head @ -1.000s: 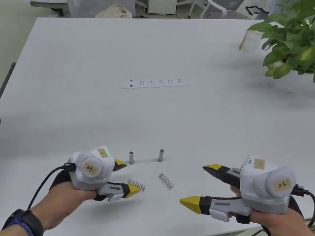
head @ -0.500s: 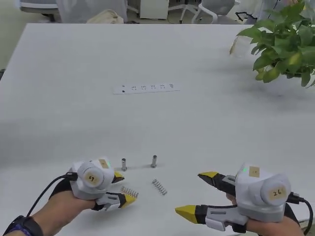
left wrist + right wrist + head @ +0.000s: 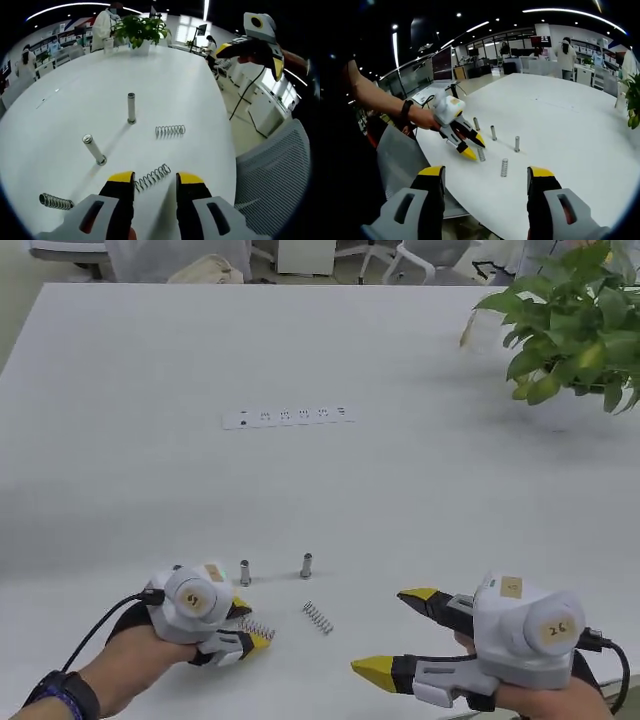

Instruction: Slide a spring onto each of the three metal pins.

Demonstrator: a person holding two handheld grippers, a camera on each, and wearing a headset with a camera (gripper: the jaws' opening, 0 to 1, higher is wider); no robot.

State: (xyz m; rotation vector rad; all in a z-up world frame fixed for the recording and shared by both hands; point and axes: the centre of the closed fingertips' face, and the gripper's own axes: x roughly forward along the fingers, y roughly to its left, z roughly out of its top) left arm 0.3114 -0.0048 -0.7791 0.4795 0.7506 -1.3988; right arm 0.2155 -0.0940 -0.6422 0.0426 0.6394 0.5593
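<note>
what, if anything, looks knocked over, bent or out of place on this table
Nothing stands out. The three pins stand upright on the table, and the three springs lie loose near them, looking intact, with none on a pin yet.

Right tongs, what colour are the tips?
Yellow. The right tongs show it best in the right gripper view.

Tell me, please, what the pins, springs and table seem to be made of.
Pins: likely steel, smooth grey with a bright sheen. Springs: thin coiled metal wire, silvery. Table: matte white top, perhaps laminate; the look leaves it open.
</note>
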